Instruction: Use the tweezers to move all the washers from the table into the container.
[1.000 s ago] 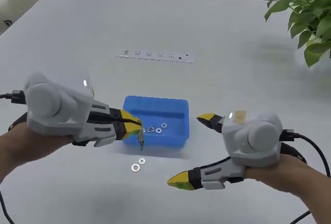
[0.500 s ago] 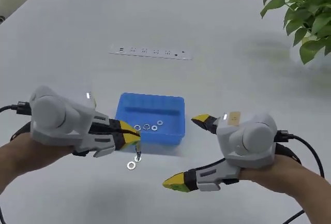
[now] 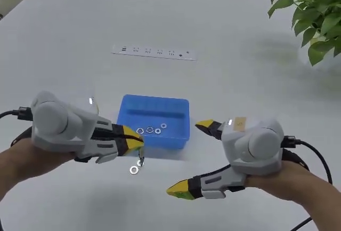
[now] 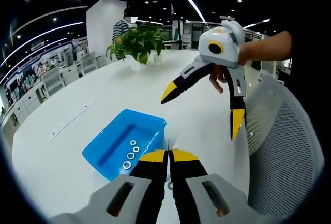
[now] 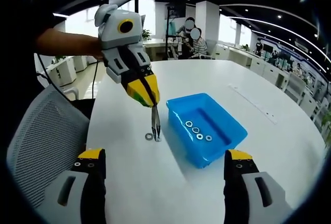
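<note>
left gripper (image 3: 139, 141) squeezed tight on tweezers (image 5: 155, 122) | tips down by washers (image 3: 134, 170) on table (image 3: 240, 71), just beside blue container (image 3: 154, 107) | right gripper (image 3: 186, 158) wide apart | risk: thin washer could slip and flick away

We hold our left gripper (image 3: 139, 141) low on the left, its jaws pressed together on the tweezers (image 5: 155, 121) (their tips point down). Our right gripper (image 3: 184, 158) hangs apart on the right, jaws spread wide.
</note>
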Action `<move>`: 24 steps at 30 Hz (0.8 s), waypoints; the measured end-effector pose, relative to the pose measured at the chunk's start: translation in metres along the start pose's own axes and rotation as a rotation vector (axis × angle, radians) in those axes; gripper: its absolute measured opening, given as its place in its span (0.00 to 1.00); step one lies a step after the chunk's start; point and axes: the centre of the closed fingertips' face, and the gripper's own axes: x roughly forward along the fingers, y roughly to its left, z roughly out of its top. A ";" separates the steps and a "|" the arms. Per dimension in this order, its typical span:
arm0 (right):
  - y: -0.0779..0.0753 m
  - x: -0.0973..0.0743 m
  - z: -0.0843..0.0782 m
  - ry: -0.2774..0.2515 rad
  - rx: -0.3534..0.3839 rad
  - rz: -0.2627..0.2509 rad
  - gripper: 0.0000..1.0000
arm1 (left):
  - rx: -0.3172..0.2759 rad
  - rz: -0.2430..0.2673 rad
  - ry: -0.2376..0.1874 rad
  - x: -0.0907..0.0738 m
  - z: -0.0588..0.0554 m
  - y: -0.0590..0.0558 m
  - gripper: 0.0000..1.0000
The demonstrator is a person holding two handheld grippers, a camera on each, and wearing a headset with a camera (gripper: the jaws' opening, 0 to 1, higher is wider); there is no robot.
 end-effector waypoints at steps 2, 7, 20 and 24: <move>0.001 0.001 0.000 0.003 -0.002 0.003 0.96 | -0.005 -0.002 -0.001 0.000 -0.001 -0.001 0.05; 0.003 0.003 0.000 0.007 -0.006 0.012 0.94 | -0.007 0.001 -0.007 0.001 -0.002 0.000 0.05; 0.012 0.023 0.013 -0.007 -0.126 0.114 0.70 | 0.022 -0.019 0.012 -0.001 -0.004 -0.002 0.05; 0.016 0.031 0.015 0.007 -0.184 0.170 0.59 | 0.027 -0.025 0.016 -0.001 -0.004 -0.004 0.05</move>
